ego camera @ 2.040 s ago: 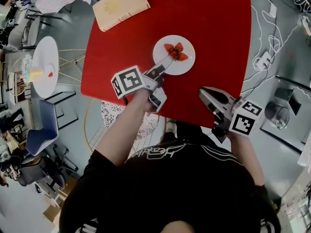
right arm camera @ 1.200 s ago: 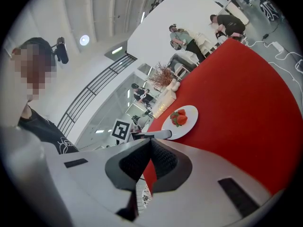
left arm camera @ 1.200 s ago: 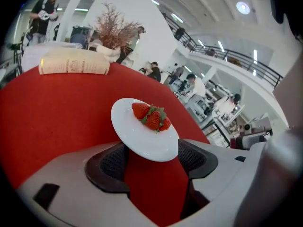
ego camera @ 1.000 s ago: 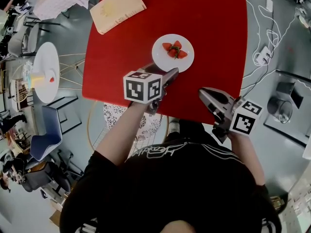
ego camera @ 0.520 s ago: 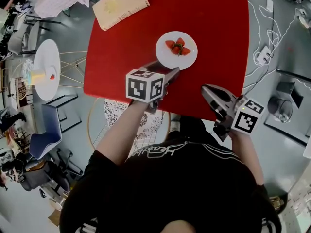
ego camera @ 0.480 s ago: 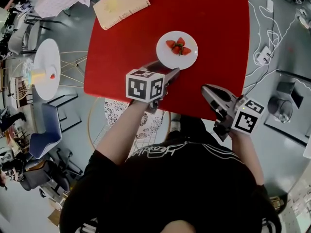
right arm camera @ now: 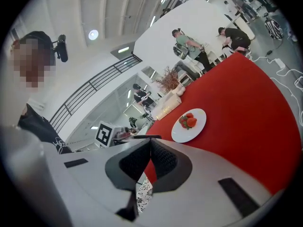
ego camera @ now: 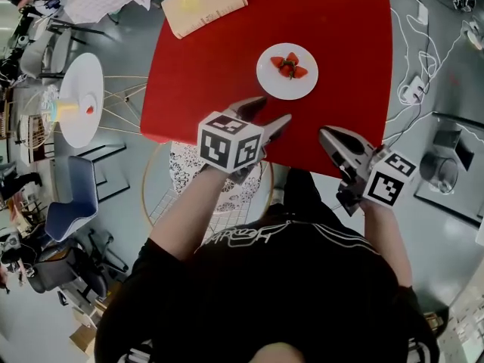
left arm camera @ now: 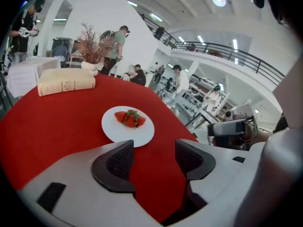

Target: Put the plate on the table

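White plate (ego camera: 286, 71) is set flat on the red table (ego camera: 348, 21), in the middle of the top, a bit toward its right side. Three strawberries (ego camera: 290, 66) are piled at the plate's centre. The plate is touched by no gripper.

Left gripper (ego camera: 272, 110) is held over the near edge of the table, jaws aimed at the plate and well short of it. In the left gripper view the jaws are seen spread wide, with only red tabletop showing between the pads (left arm camera: 119, 161); nothing is gripped. The jaws have just been closing a little. Its marker cube (ego camera: 229, 144) is turned up toward the head camera.

Right gripper (ego camera: 325, 134) is held at the near right corner of the table, apart from the plate. In the right gripper view its jaws are seen pressed together, pad to pad, with nothing pinched; the plate (right arm camera: 189, 125) is seen beyond them on the red top. Its marker cube (ego camera: 391, 177) is seen off the table edge.

A tan book (ego camera: 203, 4) is laid at the far left corner of the table, well apart from the plate. A wire seat with a patterned cushion (ego camera: 219, 195) is seen below the near edge. A round white side table (ego camera: 82, 100) is stood on the floor to the left. White cables (ego camera: 423, 51) are strewn on the floor to the right.
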A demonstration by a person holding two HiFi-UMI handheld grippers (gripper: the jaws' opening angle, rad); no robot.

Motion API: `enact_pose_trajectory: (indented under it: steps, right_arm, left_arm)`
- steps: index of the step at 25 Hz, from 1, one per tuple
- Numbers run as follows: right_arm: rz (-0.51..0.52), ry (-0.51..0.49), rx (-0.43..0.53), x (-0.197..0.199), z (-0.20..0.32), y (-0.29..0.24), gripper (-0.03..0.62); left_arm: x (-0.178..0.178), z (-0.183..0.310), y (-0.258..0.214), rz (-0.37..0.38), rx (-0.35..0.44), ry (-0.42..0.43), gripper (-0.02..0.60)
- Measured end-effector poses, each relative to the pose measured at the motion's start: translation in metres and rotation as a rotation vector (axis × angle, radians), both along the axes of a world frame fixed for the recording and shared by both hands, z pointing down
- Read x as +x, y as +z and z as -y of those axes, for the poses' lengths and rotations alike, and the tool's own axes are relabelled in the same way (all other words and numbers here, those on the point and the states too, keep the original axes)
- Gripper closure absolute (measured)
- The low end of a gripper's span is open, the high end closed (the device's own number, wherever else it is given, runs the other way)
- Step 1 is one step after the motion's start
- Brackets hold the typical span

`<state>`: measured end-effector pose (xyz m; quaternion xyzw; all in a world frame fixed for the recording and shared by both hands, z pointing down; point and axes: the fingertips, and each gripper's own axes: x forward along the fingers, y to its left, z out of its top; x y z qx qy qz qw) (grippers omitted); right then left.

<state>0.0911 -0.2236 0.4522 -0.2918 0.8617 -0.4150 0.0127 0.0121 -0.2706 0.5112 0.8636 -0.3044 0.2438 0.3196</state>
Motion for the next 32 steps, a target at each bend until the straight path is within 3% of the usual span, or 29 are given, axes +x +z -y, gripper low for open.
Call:
enact_pose_trajectory:
  steps: [3, 5, 10, 16, 20, 24, 29, 32]
  right_arm:
    - [0.016, 0.002, 0.016, -0.007, -0.013, -0.010, 0.586]
    - [0.015, 0.004, 0.040, -0.012, -0.023, -0.018, 0.586]
    - [0.010, 0.015, 0.111, -0.022, -0.056, -0.046, 0.586]
    - [-0.001, 0.034, 0.228, -0.036, -0.103, -0.085, 0.586]
    - [-0.062, 0.008, 0.359, -0.049, -0.142, -0.117, 0.586]
    - [-0.114, -0.031, 0.446, -0.064, -0.177, -0.145, 0.586]
    - [-0.075, -0.066, 0.452, -0.064, -0.208, -0.167, 0.586]
    - [-0.075, -0.075, 0.473, -0.060, -0.223, -0.170, 0.588]
  left_arm:
    - [0.004, -0.024, -0.033, -0.078, 0.053, 0.059, 0.379]
    - [0.003, -0.041, -0.054, -0.114, 0.089, 0.084, 0.477]
    - [-0.006, -0.086, -0.104, -0.179, 0.181, 0.099, 0.565]
    - [-0.025, -0.146, -0.161, -0.308, 0.258, 0.099, 0.574]
    - [-0.036, -0.182, -0.193, -0.385, 0.317, 0.077, 0.574]
    - [-0.047, -0.211, -0.216, -0.413, 0.369, 0.074, 0.574]
    - [-0.053, -0.243, -0.239, -0.442, 0.399, 0.048, 0.574]
    - [-0.047, -0.265, -0.243, -0.437, 0.416, 0.081, 0.574]
